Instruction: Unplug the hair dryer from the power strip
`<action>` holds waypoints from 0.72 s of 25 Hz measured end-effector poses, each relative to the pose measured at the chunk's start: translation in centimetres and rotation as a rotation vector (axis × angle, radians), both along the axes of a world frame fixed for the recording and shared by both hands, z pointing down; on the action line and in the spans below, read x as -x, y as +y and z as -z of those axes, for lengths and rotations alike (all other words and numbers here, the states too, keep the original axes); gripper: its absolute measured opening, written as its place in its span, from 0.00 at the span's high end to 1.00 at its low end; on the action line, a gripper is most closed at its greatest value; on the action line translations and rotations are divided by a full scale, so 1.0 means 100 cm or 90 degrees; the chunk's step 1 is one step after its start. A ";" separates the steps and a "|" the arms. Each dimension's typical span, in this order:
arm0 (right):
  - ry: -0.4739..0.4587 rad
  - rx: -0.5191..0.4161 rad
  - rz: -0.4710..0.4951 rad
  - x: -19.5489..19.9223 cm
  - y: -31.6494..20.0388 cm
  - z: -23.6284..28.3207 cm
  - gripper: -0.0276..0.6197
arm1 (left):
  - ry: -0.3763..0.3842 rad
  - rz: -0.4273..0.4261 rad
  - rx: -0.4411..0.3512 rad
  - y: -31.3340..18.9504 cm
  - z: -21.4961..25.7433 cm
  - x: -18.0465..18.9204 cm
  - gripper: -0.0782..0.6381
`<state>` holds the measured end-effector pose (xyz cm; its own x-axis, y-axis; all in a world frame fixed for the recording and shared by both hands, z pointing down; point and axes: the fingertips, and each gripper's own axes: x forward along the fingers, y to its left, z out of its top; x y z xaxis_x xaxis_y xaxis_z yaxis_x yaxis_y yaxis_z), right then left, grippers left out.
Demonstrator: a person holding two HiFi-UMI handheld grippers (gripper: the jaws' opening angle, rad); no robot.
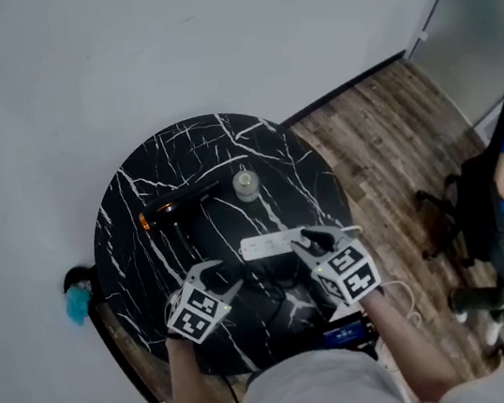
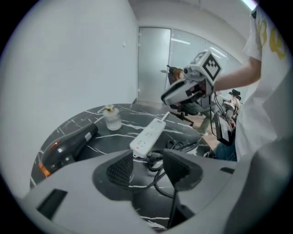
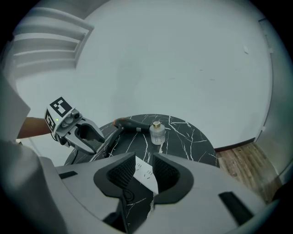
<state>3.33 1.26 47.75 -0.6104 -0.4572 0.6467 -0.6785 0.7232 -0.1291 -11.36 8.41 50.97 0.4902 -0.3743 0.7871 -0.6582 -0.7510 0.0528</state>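
You would have found the plug (image 2: 153,160) the part to take: small, hard and stiff, so the fingers could bite on its body without harm. I judged that better than the cord (image 2: 159,182), which was thin, limp and apt to slip or strain at its root. The power strip (image 1: 273,245) looked light and likely to skate on the glossy desk (image 1: 138,261), so it wanted steadying at its far end. The hair dryer (image 1: 177,208) was the heavy piece and needed no handling.

Your left gripper (image 2: 149,164) had its fingers spread wide, holding nothing. The plug lay just beyond the gap between them, at the strip's near end. It seemed to rest on the desk and not in a socket, though I could not be sure. Your right gripper (image 3: 143,167) had its fingers half parted, with the strip showing through the gap. They hung over its far end and were not clenched on it, as far as I could see. The dryer lay well beyond the left fingers, off to their left.

It was glossy black with an orange patch at one end, lying on its side. Its black cord looped loosely beside the white strip.
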 end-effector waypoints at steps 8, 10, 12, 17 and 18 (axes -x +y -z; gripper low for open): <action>-0.073 -0.103 -0.058 0.001 -0.001 0.051 0.83 | 0.161 0.236 -0.196 -0.045 0.097 0.012 0.79; -0.102 -0.119 -0.081 0.000 -0.001 0.064 0.87 | 0.163 0.262 -0.236 -0.050 0.111 0.007 0.89; -0.099 -0.134 -0.089 -0.001 0.001 0.072 0.96 | 0.170 0.270 -0.254 -0.052 0.119 -0.003 0.89; -0.063 -0.177 -0.085 0.001 0.002 0.084 0.96 | 0.187 0.291 -0.260 -0.053 0.125 -0.013 0.89; -0.063 -0.178 -0.086 0.001 0.003 0.086 0.96 | 0.189 0.292 -0.259 -0.052 0.125 -0.013 0.89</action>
